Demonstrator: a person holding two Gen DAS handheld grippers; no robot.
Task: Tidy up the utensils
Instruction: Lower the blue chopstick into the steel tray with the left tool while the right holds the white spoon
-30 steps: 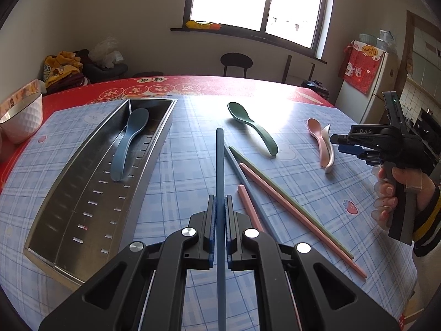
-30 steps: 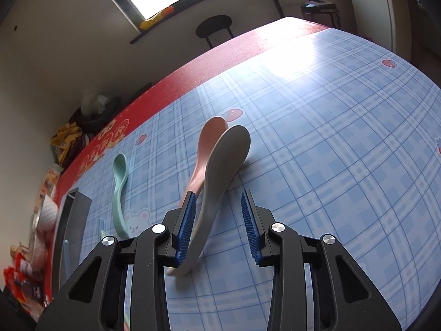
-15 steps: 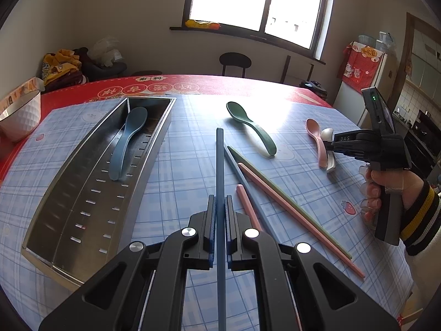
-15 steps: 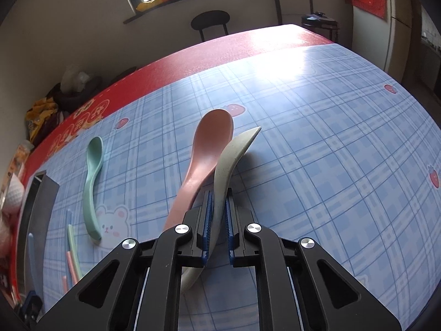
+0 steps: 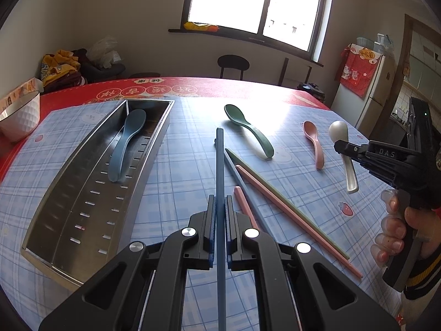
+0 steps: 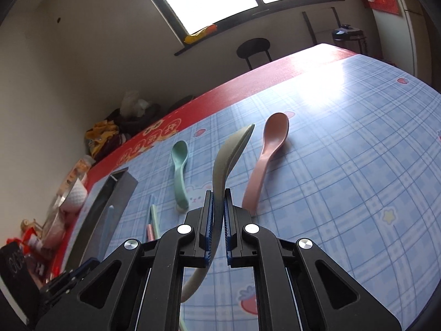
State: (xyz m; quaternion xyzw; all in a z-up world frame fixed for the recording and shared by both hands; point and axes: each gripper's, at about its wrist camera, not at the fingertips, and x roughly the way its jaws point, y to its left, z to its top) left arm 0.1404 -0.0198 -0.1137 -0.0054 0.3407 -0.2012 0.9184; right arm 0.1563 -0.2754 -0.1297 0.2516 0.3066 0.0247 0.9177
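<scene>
My left gripper [image 5: 220, 207] is shut on a blue chopstick [image 5: 220, 165] that points forward above the table. My right gripper [image 6: 217, 195] is shut on a beige spoon [image 6: 228, 160] and holds it off the table; it also shows in the left wrist view [image 5: 344, 154]. A steel utensil tray [image 5: 82, 209] at the left holds a blue spoon [image 5: 126, 143]. A green spoon [image 5: 248, 132], a pink spoon [image 5: 314, 143], pink chopsticks [image 5: 289, 212], a green chopstick [image 5: 275, 190] and another blue chopstick [image 5: 234, 168] lie on the checked cloth.
A white bowl [image 5: 19, 115] stands at the far left table edge. A stool [image 5: 233, 64] and a fridge [image 5: 366, 88] are beyond the table. The person's right hand [image 5: 397, 229] is at the right table edge.
My right gripper closed on the beige spoon and lifted it off the table, away from the pink spoon. My left gripper kept hold of the blue chopstick and barely moved.
</scene>
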